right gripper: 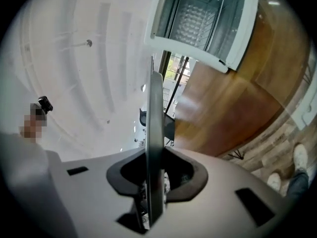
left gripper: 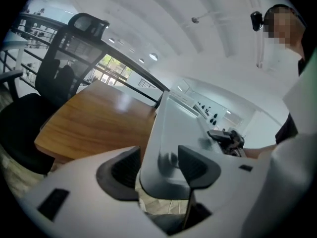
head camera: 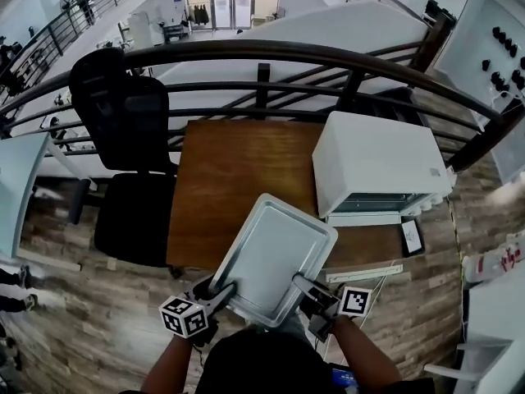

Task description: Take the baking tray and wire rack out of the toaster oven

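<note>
The baking tray (head camera: 275,257) is held clear of the toaster oven (head camera: 377,162), turned askew over the near edge of the wooden table (head camera: 230,171), with the oven at its 2 o'clock in the head view. Its near-left corner is grasped by the left gripper (head camera: 220,290), whose pads are seen set on either side of the rolled rim in the left gripper view. Its near-right edge is clamped by the right gripper (head camera: 302,284), and the thin sheet is seen edge-on between closed-in pads in the right gripper view. A black office chair (head camera: 131,138) is parked against the table's left side, at 10 o'clock of the tray. A dark curved railing (head camera: 262,52) is seen behind table and oven at 12 o'clock. The oven door (head camera: 373,217) is seen open toward the person, near the tray's far-right corner but apart from it. A small dark flat device (head camera: 411,236) is laid on the table at 3 o'clock of the tray, and a white strip (head camera: 365,273) is seen past the table's near edge at 4 o'clock. From above, the oven cavity is hidden by the white top. It is looked into only in the right gripper view, where what appears to be the wire rack (right gripper: 195,16) is made out as a ribbed grid, though it cannot be told apart from the back wall. The person's arms are cut off at the bottom edge of the head view.
</note>
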Motion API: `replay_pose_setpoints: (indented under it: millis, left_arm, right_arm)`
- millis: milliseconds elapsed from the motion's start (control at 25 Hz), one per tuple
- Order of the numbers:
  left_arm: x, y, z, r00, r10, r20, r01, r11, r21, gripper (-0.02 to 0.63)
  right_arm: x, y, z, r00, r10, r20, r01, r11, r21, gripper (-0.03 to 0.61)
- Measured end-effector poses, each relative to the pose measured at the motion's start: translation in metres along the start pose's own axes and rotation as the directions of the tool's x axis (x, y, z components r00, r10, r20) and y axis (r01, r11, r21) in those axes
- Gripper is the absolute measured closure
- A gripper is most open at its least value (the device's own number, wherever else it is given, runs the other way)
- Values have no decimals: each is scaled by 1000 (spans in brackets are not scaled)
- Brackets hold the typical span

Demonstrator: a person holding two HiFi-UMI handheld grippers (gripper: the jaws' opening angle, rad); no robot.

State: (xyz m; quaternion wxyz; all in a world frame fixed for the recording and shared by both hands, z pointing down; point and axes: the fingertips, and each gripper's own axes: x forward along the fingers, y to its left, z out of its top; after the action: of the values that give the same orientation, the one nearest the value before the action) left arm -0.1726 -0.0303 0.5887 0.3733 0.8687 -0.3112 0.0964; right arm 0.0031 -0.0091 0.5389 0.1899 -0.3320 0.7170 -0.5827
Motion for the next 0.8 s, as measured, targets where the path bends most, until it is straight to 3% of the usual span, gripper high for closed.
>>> replay_pose_setpoints:
  millis: [160,360,520,680,800]
  left_arm:
    - [-2,0,-7,1000,-22,0,21,999,-47,370]
    - [-8,1,-7,999,-24,30,27,994,-102,446]
    - [6,8,-21,999,43,8,-41,988,-148,469]
    - [23,12,-47,995,96,-23,-99,964,-247,469]
    - [32,14,-58,992,120,-36,-125,948,-293,469]
  right_arm:
    - [18,7,-3,995,33,-89,-36,999,-35,504]
    - [31,-1,0,992,4,-124,-8,1000,-31,507]
    - [39,-45,15,981,-161,-105,159,987,-26,524]
    - [41,-93,20,925,-361,-119,362,932,-10,534]
    - [46,-116,24,885,-445,-140,446,895,-28,534]
